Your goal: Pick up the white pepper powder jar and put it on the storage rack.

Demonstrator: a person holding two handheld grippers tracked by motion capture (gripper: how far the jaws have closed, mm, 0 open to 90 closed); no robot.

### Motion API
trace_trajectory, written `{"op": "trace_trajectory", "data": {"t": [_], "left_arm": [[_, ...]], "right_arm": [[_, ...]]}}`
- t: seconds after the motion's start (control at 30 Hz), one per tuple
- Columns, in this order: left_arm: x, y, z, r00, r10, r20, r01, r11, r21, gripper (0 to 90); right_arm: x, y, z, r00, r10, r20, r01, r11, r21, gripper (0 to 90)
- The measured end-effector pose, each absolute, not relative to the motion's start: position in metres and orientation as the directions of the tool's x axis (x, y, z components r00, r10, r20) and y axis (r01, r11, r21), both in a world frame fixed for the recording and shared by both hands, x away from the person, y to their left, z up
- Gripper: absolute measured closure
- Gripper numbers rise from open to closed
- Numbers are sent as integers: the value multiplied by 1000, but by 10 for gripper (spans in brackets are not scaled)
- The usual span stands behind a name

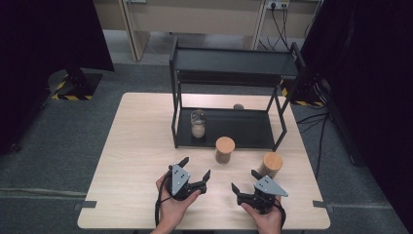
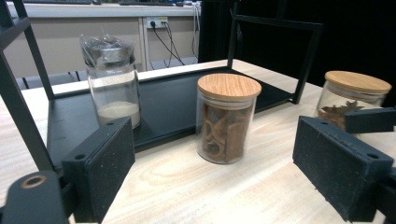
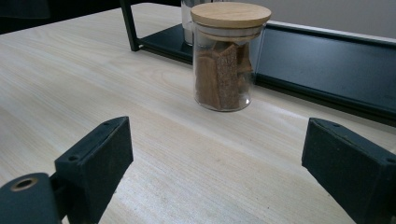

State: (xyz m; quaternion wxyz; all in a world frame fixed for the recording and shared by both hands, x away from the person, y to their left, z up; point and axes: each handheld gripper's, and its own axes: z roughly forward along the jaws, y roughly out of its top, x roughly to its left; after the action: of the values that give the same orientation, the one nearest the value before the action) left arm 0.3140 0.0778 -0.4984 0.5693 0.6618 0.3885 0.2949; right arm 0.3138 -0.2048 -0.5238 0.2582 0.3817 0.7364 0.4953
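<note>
Two glass jars with wooden lids stand on the pale wooden table [image 1: 136,146]. One jar [image 1: 224,149] [image 2: 228,119] [image 3: 229,56] holds brown bark pieces and stands just in front of the black rack. The other [image 1: 271,164] [image 2: 352,95], with dark star-shaped spice, is further right. A third jar [image 1: 197,124] [image 2: 112,79], with white powder and a wrapped top, stands on the rack's lower tray [image 1: 243,129] [image 2: 168,102] [image 3: 327,60]. My left gripper [image 1: 196,168] [image 2: 224,172] is open and empty, short of the bark jar. My right gripper [image 1: 245,180] [image 3: 215,168] is open and empty, left of the spice jar.
The black two-tier rack [image 1: 234,66] takes up the far half of the table, with its posts at the tray's corners. A small dark object [image 1: 238,106] lies at the back of the lower tray. Bare tabletop lies to the left of the rack and the grippers.
</note>
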Motion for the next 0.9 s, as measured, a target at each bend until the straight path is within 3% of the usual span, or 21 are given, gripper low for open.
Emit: {"op": "trace_trajectory", "data": {"t": [0.9], "left_arm": [[288, 104, -515, 532, 843, -85, 212, -36, 977, 125]], "right_arm": [[314, -205, -524, -573, 820, -4, 305, 218, 927, 92]]}}
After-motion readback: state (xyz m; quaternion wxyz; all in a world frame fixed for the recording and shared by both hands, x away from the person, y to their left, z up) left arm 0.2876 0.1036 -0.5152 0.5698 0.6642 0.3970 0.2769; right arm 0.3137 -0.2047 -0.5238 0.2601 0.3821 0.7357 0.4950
